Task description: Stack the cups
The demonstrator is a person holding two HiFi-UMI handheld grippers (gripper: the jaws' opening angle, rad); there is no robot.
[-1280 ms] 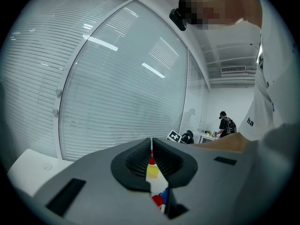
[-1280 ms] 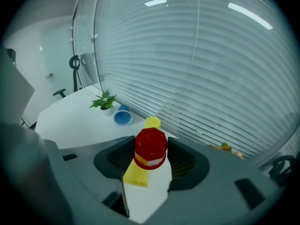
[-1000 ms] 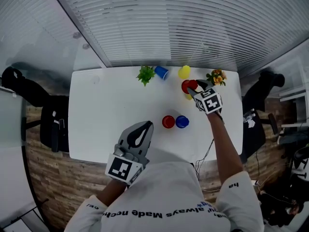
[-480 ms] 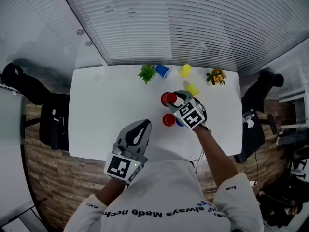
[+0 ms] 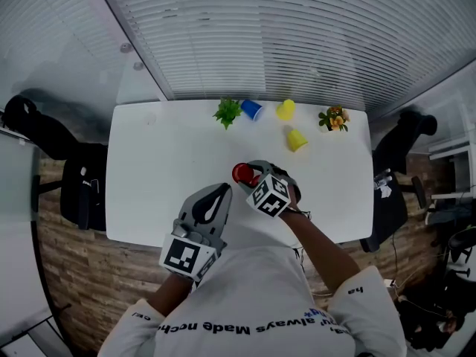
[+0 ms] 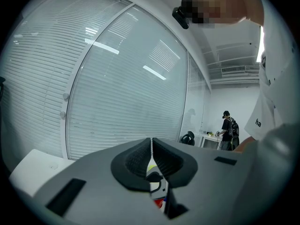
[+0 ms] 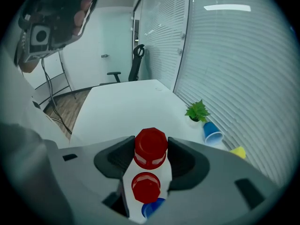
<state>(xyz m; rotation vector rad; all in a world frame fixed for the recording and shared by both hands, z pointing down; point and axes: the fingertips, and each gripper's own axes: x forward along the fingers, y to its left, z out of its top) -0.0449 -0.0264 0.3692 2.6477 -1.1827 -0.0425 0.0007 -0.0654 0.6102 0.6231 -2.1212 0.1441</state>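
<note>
The red cup (image 7: 151,149) looked like glossy, smooth plastic. The right gripper (image 7: 151,144) was matt grey plastic with ribbed black pads (image 7: 117,155). The table (image 5: 163,162) was smooth matt white, and the floor (image 5: 82,274) looked like wood planks.

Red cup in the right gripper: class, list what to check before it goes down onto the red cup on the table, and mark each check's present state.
1. Grip: held red cup sits between the fingers of the right gripper: ok.
2. Aim: second red cup on the table lies in line below it: ok.
3. Height above it: cannot tell.
4. Room: blue cup stands close beside the target: not ok.
5. Other hand: left gripper shut, empty, off to the side: ok.
</note>
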